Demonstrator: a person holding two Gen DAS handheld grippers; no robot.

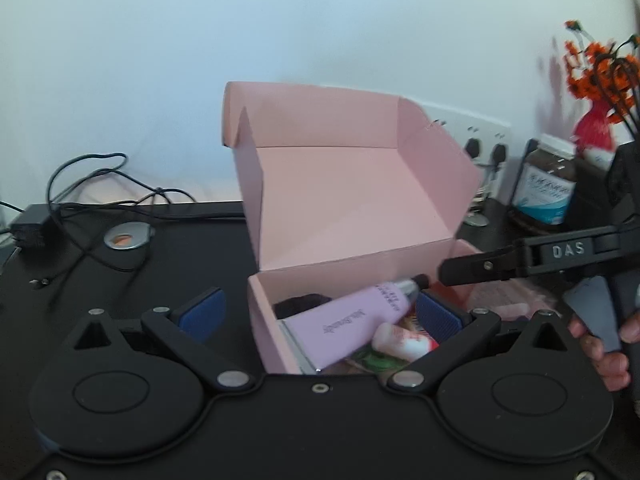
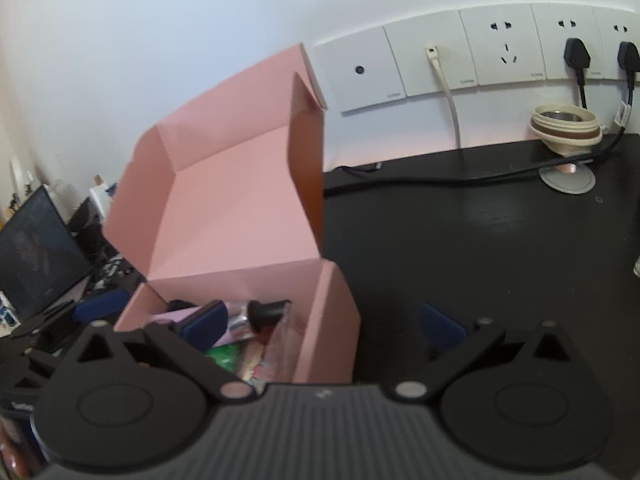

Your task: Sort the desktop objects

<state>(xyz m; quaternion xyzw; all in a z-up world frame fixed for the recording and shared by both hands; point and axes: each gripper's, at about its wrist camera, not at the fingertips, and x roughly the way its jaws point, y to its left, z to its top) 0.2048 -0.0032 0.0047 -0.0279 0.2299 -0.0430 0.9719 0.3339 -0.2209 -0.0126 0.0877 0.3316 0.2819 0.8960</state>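
Left wrist: pink cardboard box [image 1: 276, 320] at 12 o'clock on the black worktop [image 1: 160, 280], lid up. Lilac squeeze tube [image 1: 352, 320] lies slanted on top inside, cap toward 2 o'clock. I judge it light, soft, slick; grip mid-body. Left hand-held gripper [image 1: 320, 312] wide open, empty, straddling the box's left wall. Right hand-held gripper [image 2: 324, 324] likewise open, empty.
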